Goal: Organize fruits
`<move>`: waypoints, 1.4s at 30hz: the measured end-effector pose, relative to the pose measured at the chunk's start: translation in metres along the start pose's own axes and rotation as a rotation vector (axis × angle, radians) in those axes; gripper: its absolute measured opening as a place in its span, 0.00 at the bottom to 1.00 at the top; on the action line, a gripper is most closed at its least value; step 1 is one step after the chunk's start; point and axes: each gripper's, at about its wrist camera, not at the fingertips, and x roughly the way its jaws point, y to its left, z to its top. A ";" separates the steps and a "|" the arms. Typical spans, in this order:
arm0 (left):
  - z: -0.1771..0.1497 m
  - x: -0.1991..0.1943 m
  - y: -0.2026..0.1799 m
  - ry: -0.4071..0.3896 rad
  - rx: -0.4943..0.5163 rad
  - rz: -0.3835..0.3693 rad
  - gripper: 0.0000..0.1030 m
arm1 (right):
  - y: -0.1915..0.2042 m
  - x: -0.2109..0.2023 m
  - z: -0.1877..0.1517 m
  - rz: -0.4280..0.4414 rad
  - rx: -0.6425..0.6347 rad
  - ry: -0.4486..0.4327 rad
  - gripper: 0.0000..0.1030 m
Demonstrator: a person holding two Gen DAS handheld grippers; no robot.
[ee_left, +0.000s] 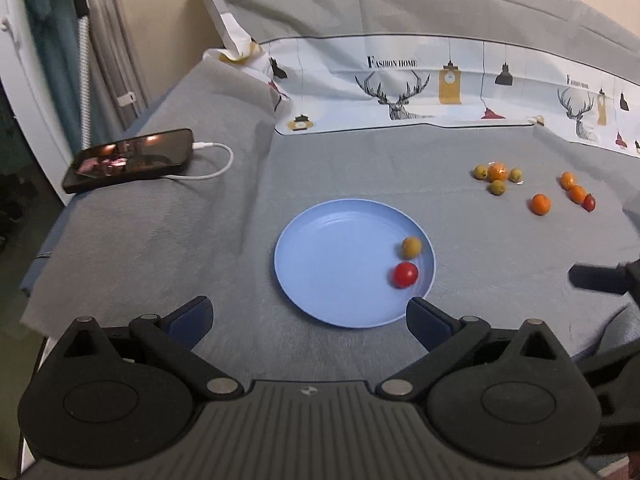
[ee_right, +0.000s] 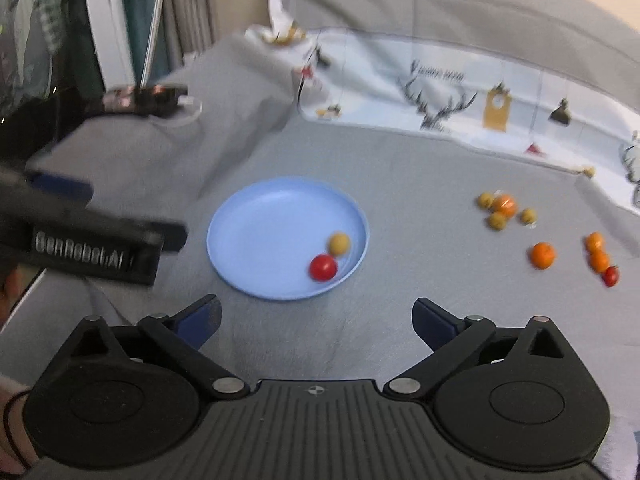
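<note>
Jaws of both grippers were seen standing wide apart with nothing between them: the left gripper [ee_left: 308,312] hung over the near edge of the blue plate [ee_left: 320,256], and the right gripper [ee_right: 316,318] was held over bare grey bedspread [ee_right: 400,184] just short of that plate. No fruit was carried by either.

Two fruits were already lodged in the plate, near its right rim: a red cherry tomato [ee_left: 405,274] and, just behind it and almost touching, a yellow-green fruit [ee_left: 411,247]. The remainder was left loose on the bedspread, well off to the right of the plate. A far cluster was made up of three yellow-green fruits [ee_left: 497,187] gathered round a wrapped orange one [ee_left: 498,171]; nearer, a lone orange fruit [ee_left: 541,203] was found, and beyond it a short row of two orange fruits [ee_left: 573,187] ended by a second small red tomato [ee_left: 589,202]. A phone [ee_left: 132,158] on its cable lay far left, clear of the work.

The step in hand was judged to be the pause between a delivery and the next pick. A reach rightward to the loose fruit would be called for next, most readily by the right gripper, with the lone orange fruit as the easiest target. Small round fruit on soft cloth was judged likely to roll, so the jaws would need to be centred well before being closed.
</note>
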 end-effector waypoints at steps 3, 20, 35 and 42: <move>-0.006 -0.017 -0.005 -0.021 -0.004 -0.002 1.00 | 0.001 -0.018 -0.003 -0.012 0.006 -0.045 0.99; -0.014 -0.066 -0.017 -0.133 0.023 0.003 1.00 | 0.007 -0.073 -0.017 -0.032 -0.042 -0.168 0.99; -0.016 -0.070 -0.012 -0.143 0.020 0.005 1.00 | 0.013 -0.077 -0.017 -0.033 -0.058 -0.173 0.99; -0.016 -0.069 -0.012 -0.139 0.016 0.005 1.00 | 0.014 -0.076 -0.017 -0.032 -0.061 -0.170 0.99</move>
